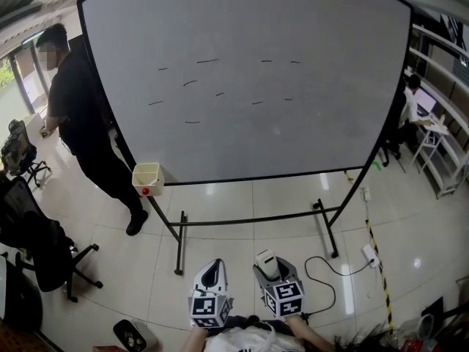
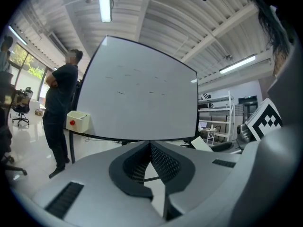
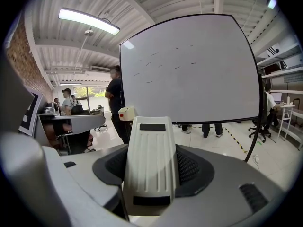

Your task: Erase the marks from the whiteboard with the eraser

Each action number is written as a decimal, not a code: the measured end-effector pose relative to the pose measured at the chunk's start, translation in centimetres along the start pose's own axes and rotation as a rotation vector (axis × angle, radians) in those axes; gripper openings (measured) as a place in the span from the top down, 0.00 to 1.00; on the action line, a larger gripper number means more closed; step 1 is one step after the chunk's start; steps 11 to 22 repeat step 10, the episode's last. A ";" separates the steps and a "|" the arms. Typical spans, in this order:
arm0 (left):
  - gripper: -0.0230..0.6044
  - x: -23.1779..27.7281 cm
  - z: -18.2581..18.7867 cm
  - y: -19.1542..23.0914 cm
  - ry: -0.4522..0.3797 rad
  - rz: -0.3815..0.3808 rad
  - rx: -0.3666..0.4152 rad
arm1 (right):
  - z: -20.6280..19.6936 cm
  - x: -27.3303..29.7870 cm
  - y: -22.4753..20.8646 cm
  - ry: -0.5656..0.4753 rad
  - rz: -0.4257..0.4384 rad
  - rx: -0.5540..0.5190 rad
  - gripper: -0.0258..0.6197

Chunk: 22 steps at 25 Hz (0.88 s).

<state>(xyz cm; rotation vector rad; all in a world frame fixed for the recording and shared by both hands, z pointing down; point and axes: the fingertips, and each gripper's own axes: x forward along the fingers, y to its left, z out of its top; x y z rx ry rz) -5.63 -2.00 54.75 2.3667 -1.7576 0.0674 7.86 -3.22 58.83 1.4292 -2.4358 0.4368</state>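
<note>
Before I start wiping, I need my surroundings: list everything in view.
whiteboard: one, white, on stand ahead
marks: about ten, dark, whiteboard's upper half
box: one, cream with red button, whiteboard's lower-left corner
standing person: one, black clothes, left of whiteboard
seated person: one, white top, far right
office chair: one, black, floor left
power strip: one, white, floor right
eraser: one, white, in right gripper
left gripper: one, grey, shut, empty
right gripper: one, grey, shut on eraser

No words, numbers or brands can be read anywhere. The whiteboard [image 1: 249, 134] carries only short dark strokes [image 1: 207, 61], seemingly not letters at this size.
</note>
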 end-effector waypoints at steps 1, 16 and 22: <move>0.99 0.0 -0.1 0.1 0.002 0.001 -0.002 | -0.1 0.1 -0.2 0.000 -0.004 -0.003 0.53; 0.99 0.2 0.2 0.3 -0.006 0.000 0.000 | 0.1 0.4 -0.3 0.000 -0.011 -0.008 0.53; 0.99 0.2 0.2 0.3 -0.006 0.000 0.000 | 0.1 0.4 -0.3 0.000 -0.011 -0.008 0.53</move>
